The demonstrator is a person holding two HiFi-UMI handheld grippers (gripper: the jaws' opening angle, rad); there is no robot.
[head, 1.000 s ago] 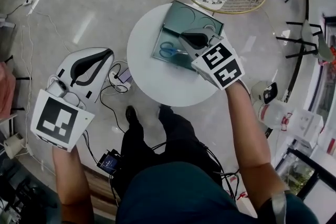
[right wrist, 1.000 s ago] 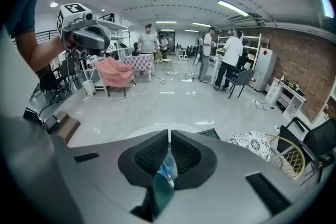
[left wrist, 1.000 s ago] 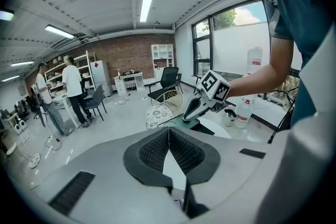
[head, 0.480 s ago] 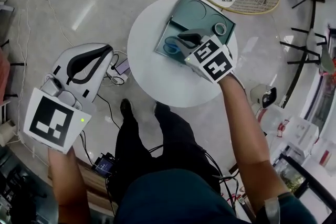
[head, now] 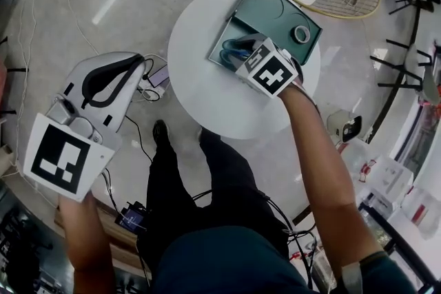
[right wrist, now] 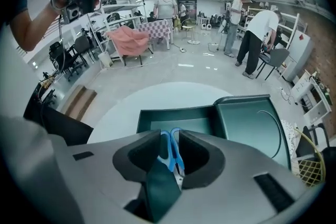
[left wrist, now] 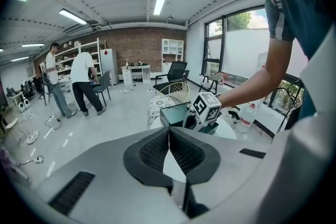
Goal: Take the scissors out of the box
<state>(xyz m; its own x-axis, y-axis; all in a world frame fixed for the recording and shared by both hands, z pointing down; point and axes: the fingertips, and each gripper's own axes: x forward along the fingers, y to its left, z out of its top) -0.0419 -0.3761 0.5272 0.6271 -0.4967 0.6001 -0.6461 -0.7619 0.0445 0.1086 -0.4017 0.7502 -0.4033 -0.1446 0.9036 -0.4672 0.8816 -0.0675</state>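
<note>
Where right tool (right wrist: 169, 135) enters box (right wrist: 173, 115), scissors (right wrist: 166, 150) between its jaws

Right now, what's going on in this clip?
A person stands over a round white table with a gripper in each hand. The right gripper is down in the open green box, its tongs closed on the blue handles of the scissors, which are not yet lifted out. The left gripper is held off to the side, away from the table, tongs shut and empty.
</note>
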